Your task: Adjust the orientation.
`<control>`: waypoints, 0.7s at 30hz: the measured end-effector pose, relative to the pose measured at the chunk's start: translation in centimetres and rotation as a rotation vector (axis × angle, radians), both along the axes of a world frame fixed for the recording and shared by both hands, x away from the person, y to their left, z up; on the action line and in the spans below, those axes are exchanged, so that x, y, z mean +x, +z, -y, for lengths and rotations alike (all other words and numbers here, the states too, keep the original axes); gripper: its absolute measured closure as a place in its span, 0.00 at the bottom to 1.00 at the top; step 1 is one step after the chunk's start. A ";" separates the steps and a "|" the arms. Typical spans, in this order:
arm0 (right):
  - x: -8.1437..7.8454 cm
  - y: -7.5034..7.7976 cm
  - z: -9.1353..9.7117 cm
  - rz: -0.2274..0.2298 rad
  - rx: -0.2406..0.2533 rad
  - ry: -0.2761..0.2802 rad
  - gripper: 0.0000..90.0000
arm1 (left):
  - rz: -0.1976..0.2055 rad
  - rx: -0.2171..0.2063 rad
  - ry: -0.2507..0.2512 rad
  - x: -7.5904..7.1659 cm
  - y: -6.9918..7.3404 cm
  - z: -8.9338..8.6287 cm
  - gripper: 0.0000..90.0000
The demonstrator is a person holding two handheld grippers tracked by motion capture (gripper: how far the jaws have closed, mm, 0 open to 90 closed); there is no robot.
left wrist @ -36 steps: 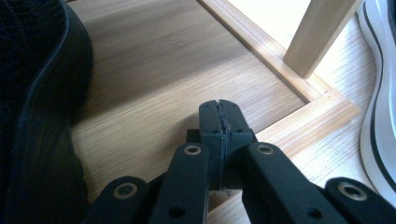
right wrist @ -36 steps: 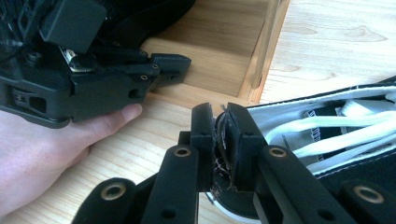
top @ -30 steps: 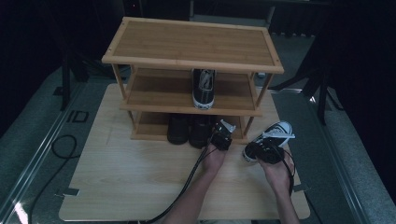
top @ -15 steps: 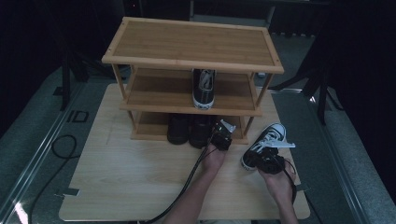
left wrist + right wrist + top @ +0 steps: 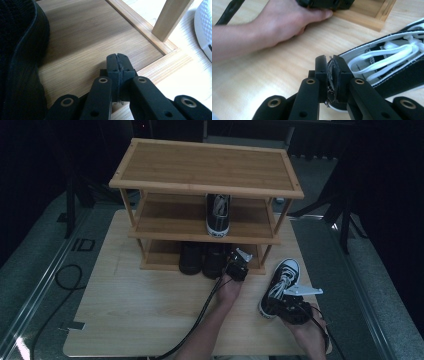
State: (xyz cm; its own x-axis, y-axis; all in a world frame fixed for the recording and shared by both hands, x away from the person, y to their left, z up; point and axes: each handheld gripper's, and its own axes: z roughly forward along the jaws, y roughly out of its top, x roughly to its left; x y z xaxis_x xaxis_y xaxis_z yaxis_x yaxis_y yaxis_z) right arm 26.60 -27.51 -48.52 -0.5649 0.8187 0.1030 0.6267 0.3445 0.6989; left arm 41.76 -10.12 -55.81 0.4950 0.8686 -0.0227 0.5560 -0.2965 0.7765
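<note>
Rack (image 5: 207, 187) at back-centre of surface (image 5: 130, 315). Sneaker (image 5: 218, 215) on rack's middle shelf, right of centre. Two shoes (image 5: 202, 260) side by side on bottom shelf. Left gripper (image 5: 237, 268) at bottom shelf's front edge. Second sneaker (image 5: 280, 285) near surface's right edge, heel in right gripper (image 5: 295, 306).

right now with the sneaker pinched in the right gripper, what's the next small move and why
Probably carry the sneaker up toward the free spot on the middle shelf, beside the matching sneaker standing there. The right gripper is shut on its collar, and the bottom shelf already holds two dark shoes, with the shut left gripper resting at its edge.
</note>
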 end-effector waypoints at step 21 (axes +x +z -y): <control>1.4 1.7 2.8 0.051 -0.035 -0.294 0.78 | -0.001 0.000 0.001 0.0 0.0 0.0 1.00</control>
